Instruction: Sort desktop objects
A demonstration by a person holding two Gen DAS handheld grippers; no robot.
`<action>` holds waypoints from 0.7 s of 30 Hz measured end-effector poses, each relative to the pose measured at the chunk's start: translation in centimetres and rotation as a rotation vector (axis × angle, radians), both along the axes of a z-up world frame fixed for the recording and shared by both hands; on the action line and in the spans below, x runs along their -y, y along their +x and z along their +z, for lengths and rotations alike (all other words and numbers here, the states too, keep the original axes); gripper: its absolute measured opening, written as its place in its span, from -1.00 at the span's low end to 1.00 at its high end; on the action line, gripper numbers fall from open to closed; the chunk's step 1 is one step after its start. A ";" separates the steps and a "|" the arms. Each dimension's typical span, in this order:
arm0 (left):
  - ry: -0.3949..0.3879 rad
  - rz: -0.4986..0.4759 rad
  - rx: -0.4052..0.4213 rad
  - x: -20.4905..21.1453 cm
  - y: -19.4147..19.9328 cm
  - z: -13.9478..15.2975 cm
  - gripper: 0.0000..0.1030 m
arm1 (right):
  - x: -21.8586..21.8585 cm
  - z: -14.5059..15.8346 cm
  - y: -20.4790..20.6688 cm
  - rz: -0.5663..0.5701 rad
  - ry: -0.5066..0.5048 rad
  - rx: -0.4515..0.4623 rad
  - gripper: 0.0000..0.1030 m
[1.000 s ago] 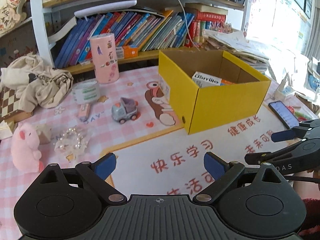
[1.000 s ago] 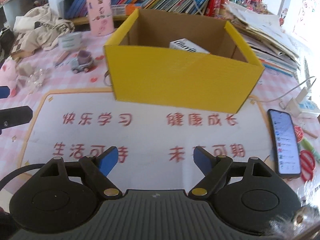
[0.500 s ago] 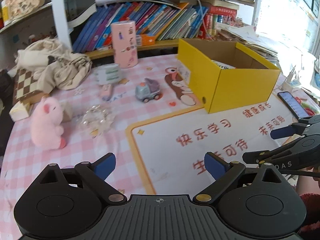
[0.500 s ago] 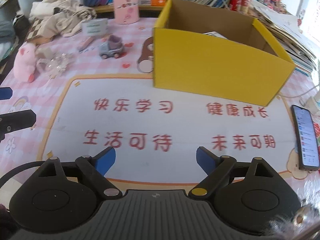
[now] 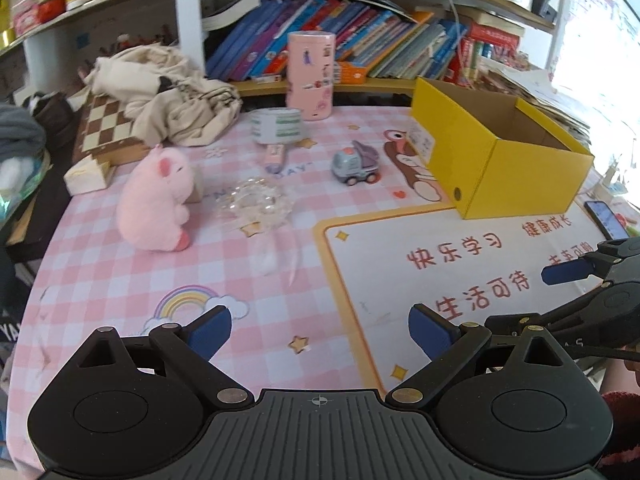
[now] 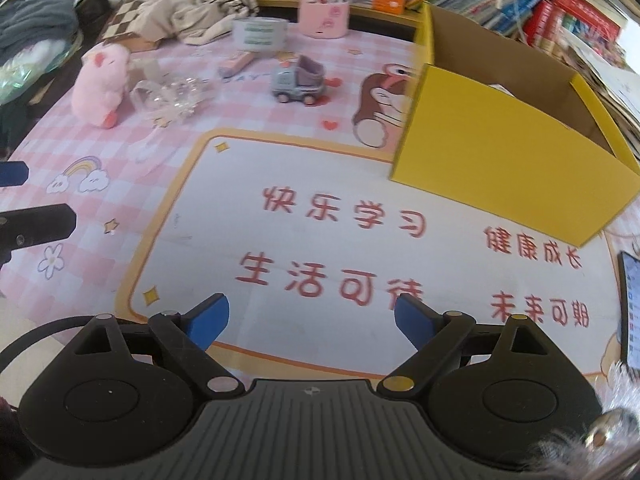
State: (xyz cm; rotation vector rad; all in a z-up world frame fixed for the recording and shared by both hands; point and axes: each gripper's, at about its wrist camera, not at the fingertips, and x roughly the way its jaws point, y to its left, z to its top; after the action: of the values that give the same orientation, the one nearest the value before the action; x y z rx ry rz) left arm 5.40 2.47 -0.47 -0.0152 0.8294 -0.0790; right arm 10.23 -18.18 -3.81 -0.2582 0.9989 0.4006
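Observation:
A yellow cardboard box (image 5: 520,184) stands open on the desk mat at the right, also seen in the right wrist view (image 6: 500,184). Left of it lie a grey toy truck (image 5: 356,162), a clear beaded trinket (image 5: 252,202), a pink plush pig (image 5: 156,200), a tape roll (image 5: 276,126) and a small pink stick (image 5: 274,156). My left gripper (image 5: 320,326) hangs open over the checked cloth, holding nothing. My right gripper (image 6: 310,312) is over the white mat; its jaws are opening with nothing between them.
A pink cylinder (image 5: 310,74) stands at the back before a shelf of books (image 5: 360,48). A crumpled cloth (image 5: 168,96) and a chessboard (image 5: 106,128) fill the back left. A phone (image 6: 632,308) lies at the right edge.
Both grippers have moved left across the desk. The box has slid toward the right of both views and the plush pig has come nearer. The right jaws stand slightly wider.

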 end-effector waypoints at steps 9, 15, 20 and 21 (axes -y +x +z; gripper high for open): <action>-0.004 0.047 0.008 -1.9 0.3 -0.1 0.89 | -2.1 0.4 0.3 0.051 -0.019 0.029 0.75; -0.010 0.090 0.027 -3.3 0.4 0.1 0.90 | -3.6 0.7 0.7 0.087 -0.032 0.048 0.75; -0.036 0.137 0.024 -4.5 0.8 -0.1 0.90 | -4.8 0.8 0.6 0.136 -0.058 0.061 0.75; -0.040 0.144 0.022 -4.7 0.9 -0.2 0.90 | -4.9 0.7 0.5 0.142 -0.063 0.063 0.75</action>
State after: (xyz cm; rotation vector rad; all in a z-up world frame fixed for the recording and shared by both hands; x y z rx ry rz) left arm 6.32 7.13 -0.66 -0.1115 0.8022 0.0392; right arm 10.78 -13.29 -3.08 -0.3978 0.9348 0.4879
